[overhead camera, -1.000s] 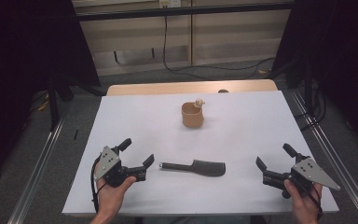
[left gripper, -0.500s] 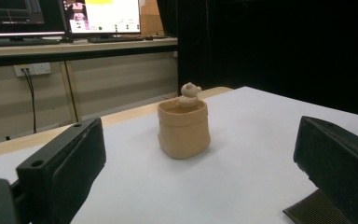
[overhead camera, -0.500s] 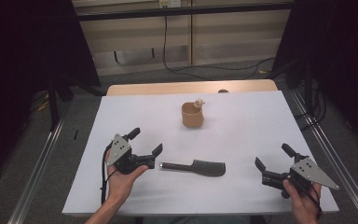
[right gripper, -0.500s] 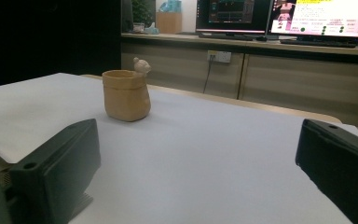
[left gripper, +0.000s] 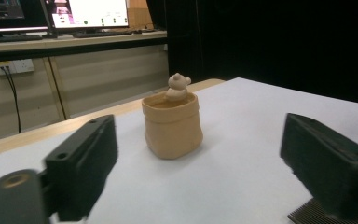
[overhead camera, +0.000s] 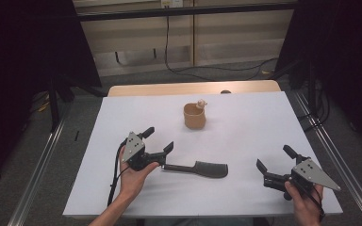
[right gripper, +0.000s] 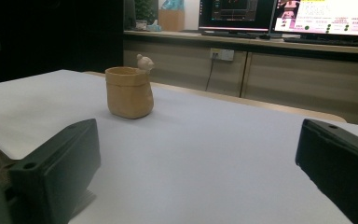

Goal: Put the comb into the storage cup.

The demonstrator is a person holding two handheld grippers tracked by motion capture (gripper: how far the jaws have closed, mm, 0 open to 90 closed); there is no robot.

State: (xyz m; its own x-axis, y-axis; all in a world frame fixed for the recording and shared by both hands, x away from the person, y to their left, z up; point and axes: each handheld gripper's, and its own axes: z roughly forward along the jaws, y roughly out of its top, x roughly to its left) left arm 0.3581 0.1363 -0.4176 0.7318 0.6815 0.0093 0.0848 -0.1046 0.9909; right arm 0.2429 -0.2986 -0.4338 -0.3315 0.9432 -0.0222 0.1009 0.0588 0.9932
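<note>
Left gripper (overhead camera: 159, 140) wide open, empty, just beside the handle end of the brush (overhead camera: 198, 168) lying near the table's (overhead camera: 245, 117) front edge. Right gripper (overhead camera: 274, 158) open and empty too, near the front right corner. Cup (overhead camera: 194, 116) upright toward the far edge.

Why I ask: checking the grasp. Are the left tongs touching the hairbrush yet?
Cannot tell. In the high view the left tongs stand open right at the hairbrush handle's end, with no plain gap or contact.

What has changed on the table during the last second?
The left gripper moved forward and to the right, up to the handle end of the black brush, jaws open, nothing held. The right gripper, the brush and the brown cup stayed in place.
</note>
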